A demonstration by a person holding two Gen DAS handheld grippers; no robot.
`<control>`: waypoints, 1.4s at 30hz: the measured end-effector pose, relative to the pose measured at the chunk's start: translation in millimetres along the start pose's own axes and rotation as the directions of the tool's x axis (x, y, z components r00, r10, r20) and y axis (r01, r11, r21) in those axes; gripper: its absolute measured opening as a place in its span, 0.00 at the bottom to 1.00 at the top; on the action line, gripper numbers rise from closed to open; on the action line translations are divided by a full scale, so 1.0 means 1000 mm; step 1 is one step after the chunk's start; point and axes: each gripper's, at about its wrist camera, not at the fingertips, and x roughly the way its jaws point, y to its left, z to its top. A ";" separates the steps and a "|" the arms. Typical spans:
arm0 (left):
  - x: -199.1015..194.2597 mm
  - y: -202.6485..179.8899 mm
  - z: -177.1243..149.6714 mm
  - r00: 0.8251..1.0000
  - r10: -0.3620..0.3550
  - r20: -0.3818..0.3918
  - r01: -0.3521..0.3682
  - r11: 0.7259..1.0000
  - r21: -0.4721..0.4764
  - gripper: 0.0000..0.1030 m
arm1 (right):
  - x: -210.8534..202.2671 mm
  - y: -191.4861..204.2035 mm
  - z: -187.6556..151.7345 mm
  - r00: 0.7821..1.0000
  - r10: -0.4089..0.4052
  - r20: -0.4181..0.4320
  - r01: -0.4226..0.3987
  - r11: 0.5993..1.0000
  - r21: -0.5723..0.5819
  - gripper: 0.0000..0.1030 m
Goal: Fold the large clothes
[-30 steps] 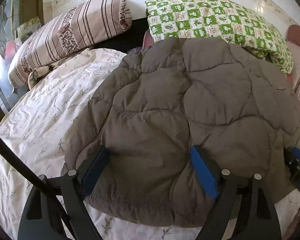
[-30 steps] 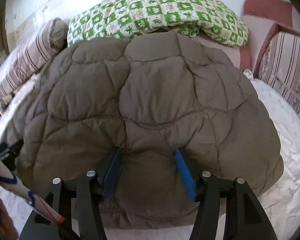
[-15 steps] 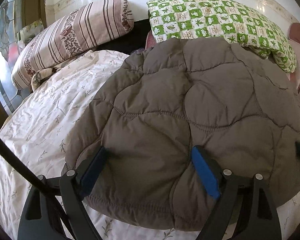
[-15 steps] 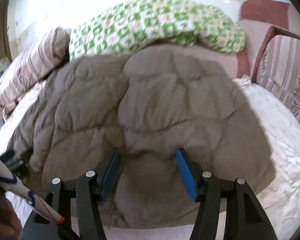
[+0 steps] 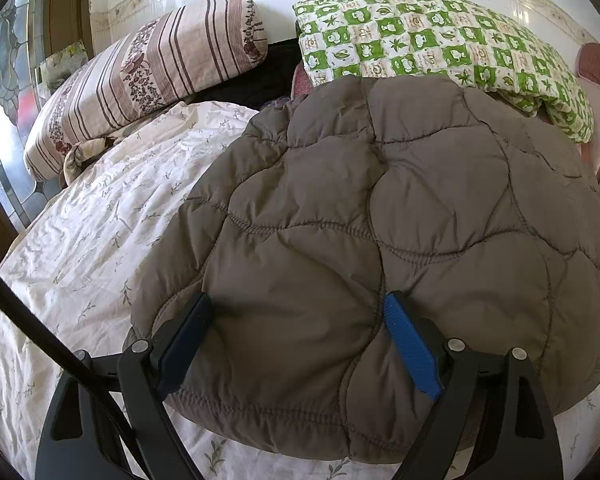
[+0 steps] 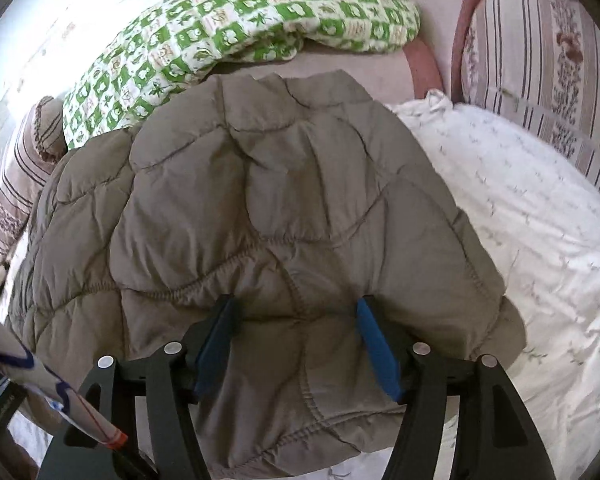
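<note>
A puffy, soft, likely light brown quilted jacket (image 5: 380, 220) lies folded on the bed just ahead of the wide-open left gripper (image 5: 300, 344) and opening right gripper (image 6: 296, 340), best pinched at its stitched hem.

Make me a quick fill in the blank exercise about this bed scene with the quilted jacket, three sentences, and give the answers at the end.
1. The quilted jacket lying on the bed is ____ in colour.
2. Just beyond the jacket's far edge lies a checked pillow in white and ____.
3. The bedsheet under the jacket is white with a small ____ print.

Missing words: brown; green; floral
</note>
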 end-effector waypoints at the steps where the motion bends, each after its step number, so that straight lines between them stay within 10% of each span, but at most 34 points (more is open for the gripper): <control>1: 0.000 0.000 0.000 1.000 0.000 0.000 0.000 1.000 0.000 0.85 | 0.001 -0.002 0.001 1.000 0.014 -0.006 -0.014 1.000 0.011 0.67; 15: 0.000 0.001 0.002 1.000 -0.007 -0.009 0.007 1.000 -0.002 0.86 | -0.042 -0.027 0.020 0.993 -0.022 0.120 0.012 0.996 0.086 0.67; 22: 0.000 0.002 0.002 1.000 -0.006 -0.013 0.006 1.000 -0.003 0.87 | -0.012 -0.061 0.018 1.000 0.016 -0.026 -0.010 0.981 0.195 0.58; 35: 0.001 0.003 0.002 1.000 -0.007 -0.017 0.007 1.000 -0.007 0.88 | -0.049 -0.048 0.023 0.992 -0.079 0.096 0.067 0.990 0.121 0.59; 42: 0.001 0.005 0.003 1.000 -0.011 -0.025 0.011 1.000 -0.012 0.89 | -0.023 -0.063 0.017 0.999 0.003 -0.044 0.004 0.987 0.162 0.59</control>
